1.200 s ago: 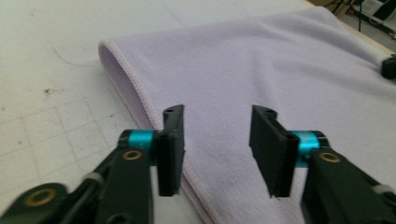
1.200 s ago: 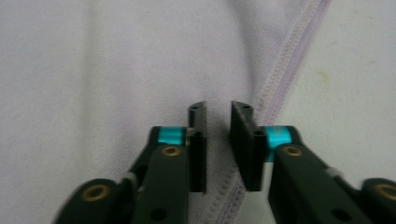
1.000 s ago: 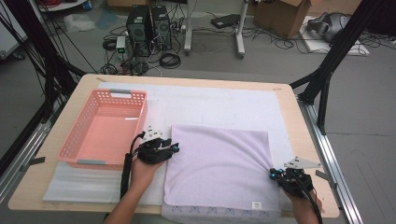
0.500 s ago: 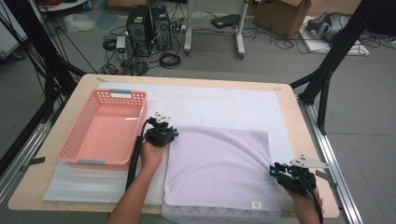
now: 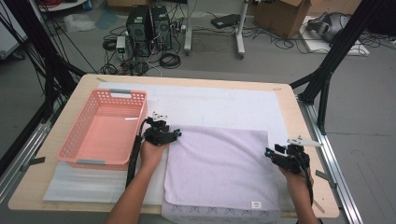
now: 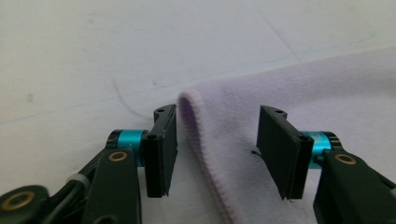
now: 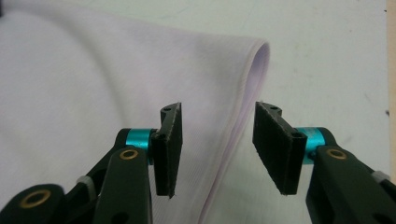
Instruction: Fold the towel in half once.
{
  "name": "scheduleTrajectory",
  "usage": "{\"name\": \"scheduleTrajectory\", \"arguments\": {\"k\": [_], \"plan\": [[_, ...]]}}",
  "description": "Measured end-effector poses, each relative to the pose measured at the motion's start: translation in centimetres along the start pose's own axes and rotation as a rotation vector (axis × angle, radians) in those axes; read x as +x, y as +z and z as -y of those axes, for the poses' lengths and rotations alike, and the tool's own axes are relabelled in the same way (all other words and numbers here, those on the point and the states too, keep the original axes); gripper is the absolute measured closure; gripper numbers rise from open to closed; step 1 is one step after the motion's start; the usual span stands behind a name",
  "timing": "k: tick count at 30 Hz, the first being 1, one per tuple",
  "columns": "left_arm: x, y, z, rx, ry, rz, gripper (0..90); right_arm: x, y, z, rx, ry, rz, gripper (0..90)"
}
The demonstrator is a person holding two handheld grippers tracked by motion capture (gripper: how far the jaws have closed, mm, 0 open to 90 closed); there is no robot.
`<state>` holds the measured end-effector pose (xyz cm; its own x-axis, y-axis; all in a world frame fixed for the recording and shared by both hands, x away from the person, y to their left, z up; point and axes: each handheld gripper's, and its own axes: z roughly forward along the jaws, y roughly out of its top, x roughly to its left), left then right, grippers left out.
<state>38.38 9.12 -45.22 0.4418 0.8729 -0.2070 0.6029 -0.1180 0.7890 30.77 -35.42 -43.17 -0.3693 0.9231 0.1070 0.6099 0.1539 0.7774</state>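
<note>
Two grippers, one folded pale lilac fleece towel (image 5: pixel 217 168), listed by view.

High view: towel lies flat on the white mat covering the wooden bench (image 5: pixel 299 116), label edge toward the person. Left gripper (image 5: pixel 164 134) now sits at the towel's far left corner, farther up the bench than a second ago; right gripper (image 5: pixel 285 156) has shifted to the right edge. Pink perforated plastic basket (image 5: pixel 100 128) stands just left, apart from the cloth. Bare mat beyond the far edge gives free room.

Left gripper view: fingers (image 6: pixel 161 149) have just been opening, released, straddling the rounded corner, pads clear of cloth.

Right gripper view: fingers (image 7: pixel 170 147) likewise parted, hem between them untouched. Judgement: fold laid down, both corners let go.
</note>
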Motion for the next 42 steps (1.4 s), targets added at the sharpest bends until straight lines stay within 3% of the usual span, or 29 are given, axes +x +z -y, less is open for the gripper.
{"name": "scheduleTrajectory", "arguments": {"k": [3, 5, 8, 11, 12, 13, 15, 18, 20, 26, 29, 35, 42], "plan": [[-0.3, 0.0, 0.0, 0.005, 0.020, -0.008, 58.6, -0.7, 1.8, -0.9, 0.041, 0.015, 0.028, 47.7], [-0.3, 0.1, 0.0, 0.008, 0.031, 0.005, 71.6, -1.0, 2.7, -1.3, 0.063, 0.019, 0.047, 47.8], [-0.6, 0.2, 0.0, 0.016, 0.061, 0.015, 83.4, -1.3, 3.7, -1.5, 0.087, 0.015, 0.038, 52.8], [-0.5, 0.2, 0.0, 0.015, 0.010, 0.014, 84.5, -1.4, 4.0, -1.5, 0.068, 0.020, 0.041, 69.5], [-0.5, 0.2, 0.0, 0.014, -0.001, 0.012, 84.8, -1.6, 4.0, -1.5, 0.064, 0.032, 0.010, 85.1], [-0.6, 0.2, 0.0, 0.014, -0.009, 0.009, 85.0, -1.7, 4.0, -1.5, 0.062, 0.054, -0.010, 85.3], [-0.5, 0.0, -0.2, 0.000, -0.017, 0.011, 85.2, -1.6, 4.0, -1.6, 0.061, 0.053, 0.002, 85.9], [-0.2, -0.7, -0.8, -0.075, -0.076, 0.034, 85.2, -1.5, 3.6, -1.7, 0.020, 0.026, 0.042, 86.2], [-0.4, -1.0, -1.4, -0.109, -0.071, 0.032, 85.3, -1.5, 3.2, -1.9, -0.022, 0.012, 0.056, 86.3], [0.1, -0.3, -3.1, -0.119, -0.096, 0.016, 85.3, -2.1, 3.7, -3.5, -0.062, 0.001, 0.065, 86.3], [0.5, 0.3, -4.2, -0.136, -0.077, 0.001, 85.2, -2.7, 4.5, -4.7, -0.074, 0.002, 0.065, 86.3], [1.8, 1.8, -5.6, -0.126, -0.106, -0.005, 85.0, -3.6, 6.4, -7.1, -0.072, 0.006, 0.073, 86.1], [3.3, 2.7, -8.5, -0.120, -0.076, -0.022, 84.9, -4.3, 8.2, -8.9, -0.086, 0.020, 0.057, 86.1]]}}
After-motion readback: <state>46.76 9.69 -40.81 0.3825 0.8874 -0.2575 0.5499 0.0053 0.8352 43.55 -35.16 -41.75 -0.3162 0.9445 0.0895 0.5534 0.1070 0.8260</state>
